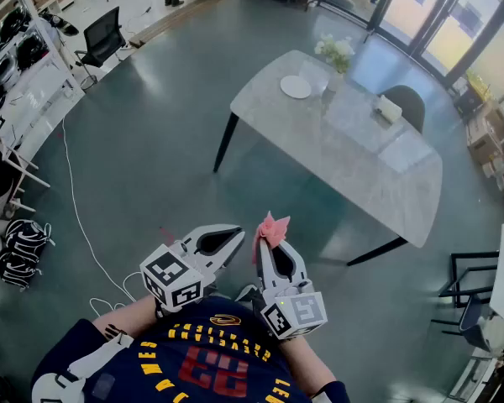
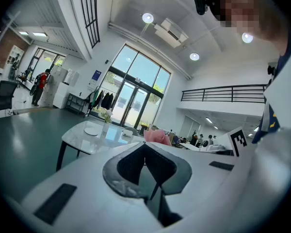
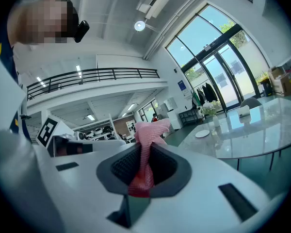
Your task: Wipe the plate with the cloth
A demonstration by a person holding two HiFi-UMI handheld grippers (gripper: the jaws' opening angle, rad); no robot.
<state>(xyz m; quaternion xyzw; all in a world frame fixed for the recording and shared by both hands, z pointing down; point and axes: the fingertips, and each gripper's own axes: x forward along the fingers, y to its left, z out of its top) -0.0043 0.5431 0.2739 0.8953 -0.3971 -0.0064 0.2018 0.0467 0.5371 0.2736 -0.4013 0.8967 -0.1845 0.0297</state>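
Your right tool (image 1: 266, 242) clenched on pink mesh cloth (image 1: 271, 226); left tool (image 1: 238, 235) closed, empty. White round plate (image 1: 296, 86) well apart, upper centre of frame, on grey stone surface (image 1: 361, 166); right tool nearer.

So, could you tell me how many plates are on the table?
1: a white plate near the far corner of the table, beside the flowers. None seems hidden.

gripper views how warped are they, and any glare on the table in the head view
Left gripper view: strong fisheye, dark round vignette. Right gripper view: same bending, pink cloth sharp between the jaws. Head view: table shows pale window glare.
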